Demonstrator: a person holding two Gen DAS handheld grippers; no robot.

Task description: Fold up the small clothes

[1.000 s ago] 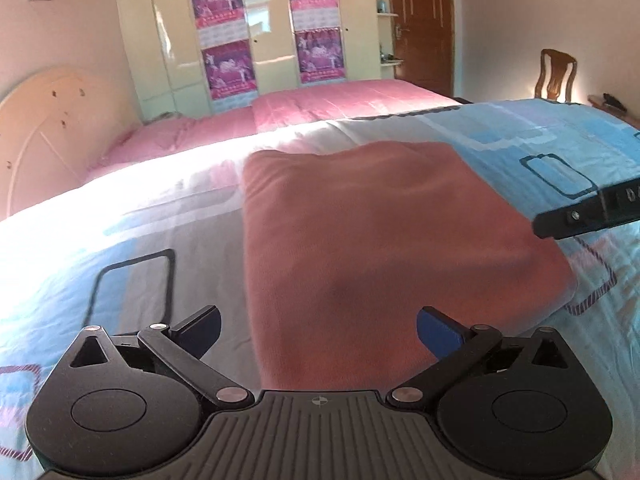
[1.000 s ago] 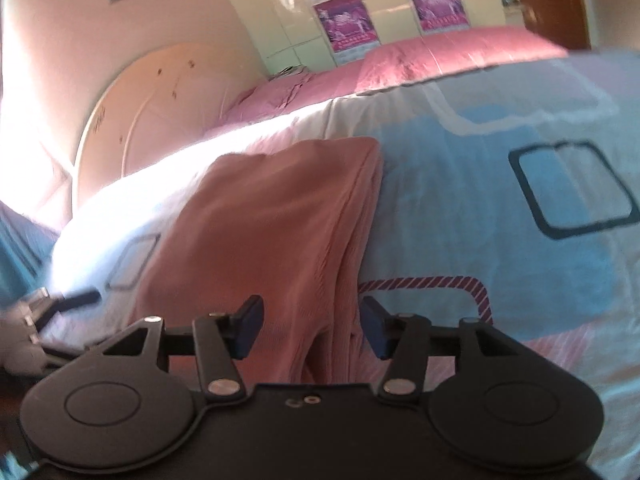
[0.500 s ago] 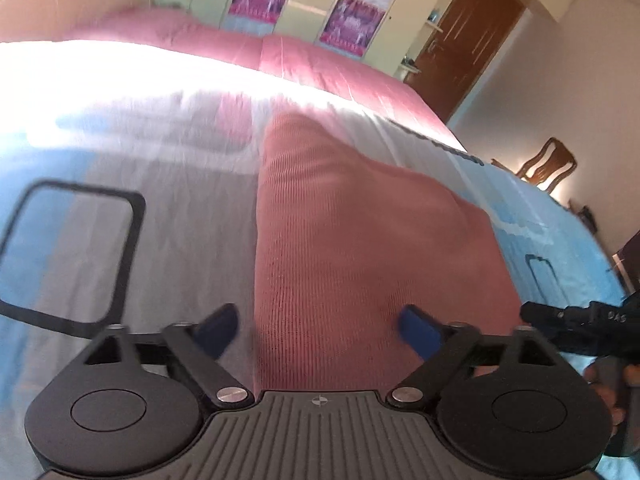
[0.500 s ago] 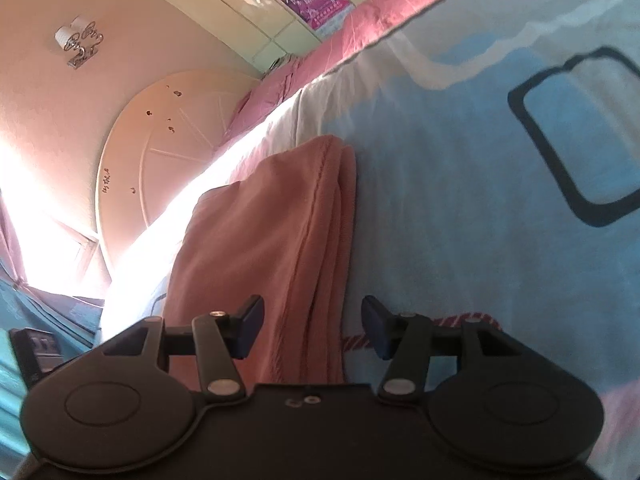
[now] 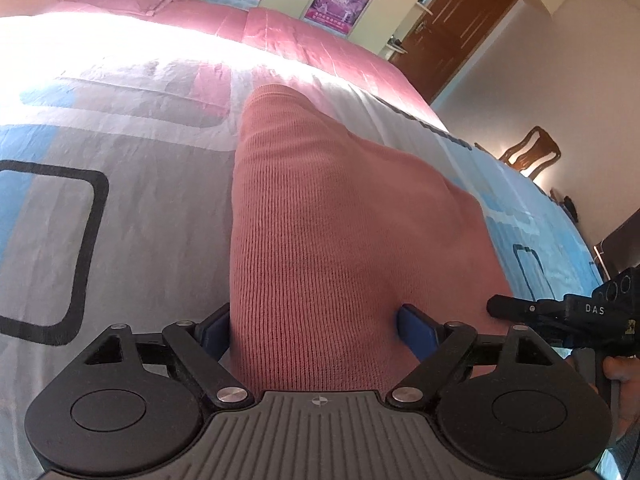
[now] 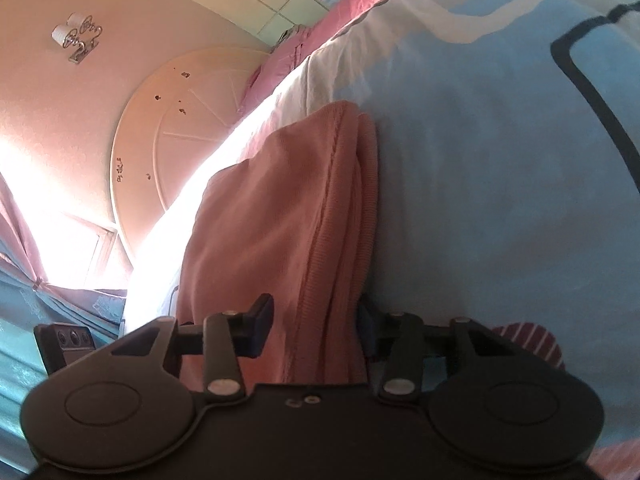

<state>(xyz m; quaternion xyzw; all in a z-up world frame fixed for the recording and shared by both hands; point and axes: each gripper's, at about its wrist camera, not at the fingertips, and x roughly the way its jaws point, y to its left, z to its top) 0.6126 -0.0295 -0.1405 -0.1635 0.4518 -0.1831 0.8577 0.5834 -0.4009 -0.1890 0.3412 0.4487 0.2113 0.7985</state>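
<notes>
A salmon-pink knitted garment (image 5: 344, 216) lies folded on the bed; it also shows in the right wrist view (image 6: 288, 216). My left gripper (image 5: 316, 328) is open, with its blue pads on either side of the garment's near left corner, low at the cloth. My right gripper (image 6: 316, 320) is open and straddles the garment's layered near right edge, the right pad partly hidden behind the cloth. The right gripper also shows at the right edge of the left wrist view (image 5: 560, 312).
The bed has a patterned blue, grey and white cover (image 5: 120, 208) and pink pillows (image 5: 160, 4) at the far end. A cream headboard (image 6: 168, 128) stands at the left, a wooden chair (image 5: 532, 156) and a brown door (image 5: 452, 28) at the right.
Both grippers have tilted down and moved forward onto the garment's near edge. The cloth now sits between the open pads of each, where before it lay ahead of them.
</notes>
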